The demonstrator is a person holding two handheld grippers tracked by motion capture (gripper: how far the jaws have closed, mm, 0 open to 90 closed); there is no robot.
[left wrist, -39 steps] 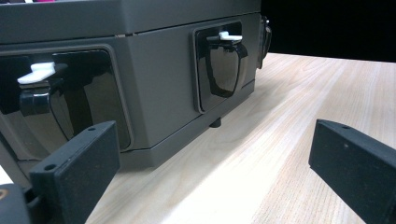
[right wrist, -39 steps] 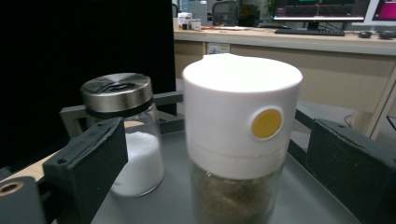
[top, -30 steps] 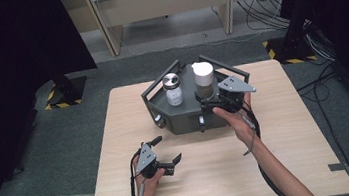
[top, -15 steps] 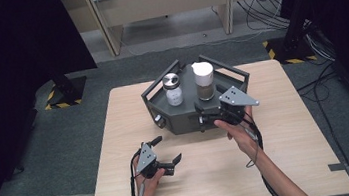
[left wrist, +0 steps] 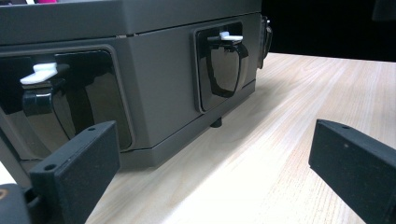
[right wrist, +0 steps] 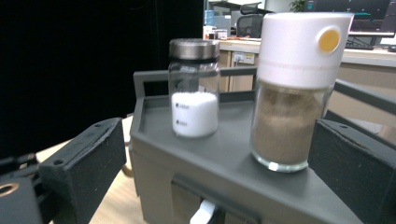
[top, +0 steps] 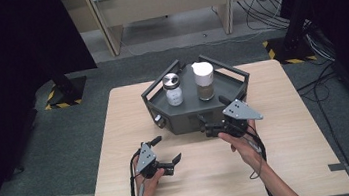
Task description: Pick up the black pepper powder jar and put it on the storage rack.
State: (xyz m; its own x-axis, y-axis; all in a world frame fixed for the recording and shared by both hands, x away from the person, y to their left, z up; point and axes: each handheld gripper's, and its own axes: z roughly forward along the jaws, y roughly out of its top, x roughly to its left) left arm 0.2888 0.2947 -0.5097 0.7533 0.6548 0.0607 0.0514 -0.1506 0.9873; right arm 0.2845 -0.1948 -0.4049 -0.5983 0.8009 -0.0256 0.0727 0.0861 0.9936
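Standing on the grey rack (top: 185, 119): two jars; both tools' jaws apart, empty.

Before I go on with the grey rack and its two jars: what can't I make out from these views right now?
- Right gripper, high view: jaw tips blend into the dark grey plastic rack; contact unclear.
- Small white latch tab, right gripper view: cut off by the bottom edge.
- Printed marks on the clear glass jar of white powder with a metal lid, right gripper view: too small to read.
- Left black panel, left gripper view: partly behind the jaw.
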